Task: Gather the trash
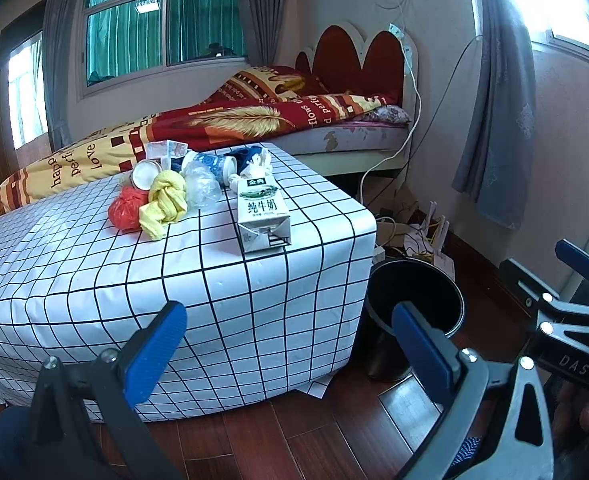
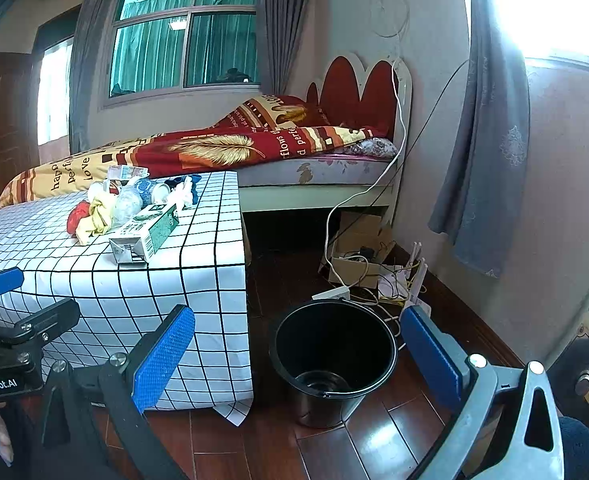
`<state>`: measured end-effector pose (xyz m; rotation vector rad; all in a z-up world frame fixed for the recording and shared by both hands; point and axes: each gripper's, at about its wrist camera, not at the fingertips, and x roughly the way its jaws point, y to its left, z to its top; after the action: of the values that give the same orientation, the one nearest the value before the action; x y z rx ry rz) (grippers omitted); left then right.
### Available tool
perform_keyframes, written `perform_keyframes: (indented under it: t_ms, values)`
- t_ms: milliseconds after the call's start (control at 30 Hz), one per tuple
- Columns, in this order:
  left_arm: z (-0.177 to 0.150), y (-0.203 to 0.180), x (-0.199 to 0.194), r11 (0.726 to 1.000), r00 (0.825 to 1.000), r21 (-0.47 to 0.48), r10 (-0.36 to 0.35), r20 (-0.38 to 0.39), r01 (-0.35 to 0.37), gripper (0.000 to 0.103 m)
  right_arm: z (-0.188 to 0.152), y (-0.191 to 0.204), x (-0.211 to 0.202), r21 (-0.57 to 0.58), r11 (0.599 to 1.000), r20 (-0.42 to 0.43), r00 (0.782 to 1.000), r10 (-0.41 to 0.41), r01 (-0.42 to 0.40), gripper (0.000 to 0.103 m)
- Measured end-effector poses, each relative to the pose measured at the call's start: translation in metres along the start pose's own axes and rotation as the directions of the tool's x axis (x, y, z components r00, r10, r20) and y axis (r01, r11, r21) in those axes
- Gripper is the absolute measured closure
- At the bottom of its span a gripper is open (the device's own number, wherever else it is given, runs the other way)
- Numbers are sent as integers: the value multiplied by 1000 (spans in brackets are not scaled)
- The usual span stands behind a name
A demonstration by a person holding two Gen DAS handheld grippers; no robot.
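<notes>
A pile of trash lies on the checkered table [image 1: 74,272]: a milk carton [image 1: 263,212] on its side, a knotted yellow bag [image 1: 165,204], a red bag [image 1: 125,210], a clear plastic bottle [image 1: 201,188], cups and crumpled tissue [image 1: 259,164]. The carton also shows in the right wrist view [image 2: 146,230]. A black bucket [image 2: 334,356] stands on the floor right of the table, also in the left wrist view [image 1: 414,312]. My left gripper [image 1: 290,348] is open and empty, low before the table's front. My right gripper [image 2: 298,354] is open and empty, in front of the bucket.
A bed [image 1: 254,120] with a red and yellow quilt stands behind the table. A cardboard box, power strip [image 2: 332,293], router and cables [image 2: 390,280] lie on the wooden floor near the wall. Grey curtains [image 2: 486,160] hang at the right.
</notes>
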<state>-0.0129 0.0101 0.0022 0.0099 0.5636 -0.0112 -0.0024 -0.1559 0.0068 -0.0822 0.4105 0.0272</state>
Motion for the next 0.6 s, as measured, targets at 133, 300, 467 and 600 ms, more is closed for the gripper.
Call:
perform_keyframes:
  t_ms: [133,300,467,600]
  values:
    - [0,0,0,1000,1000,0,1,-1,-1,0,0,0,0,-1,1000,1,1000,1,-1,0]
    - [0,0,0,1000,1000,-1,0,0,0,0,-1,0,1,-2,1000,-1,1000,1,-1,0]
    - [0,0,0,1000,1000,-2,-10,-3,10,0,-1,1,3,-4,1000,-4,1000,4,-4,0]
    - [0,0,1,1000,1000,-5,-11,1,11,0,-1,3,3,-8,1000,-6,1000,7,-7,0]
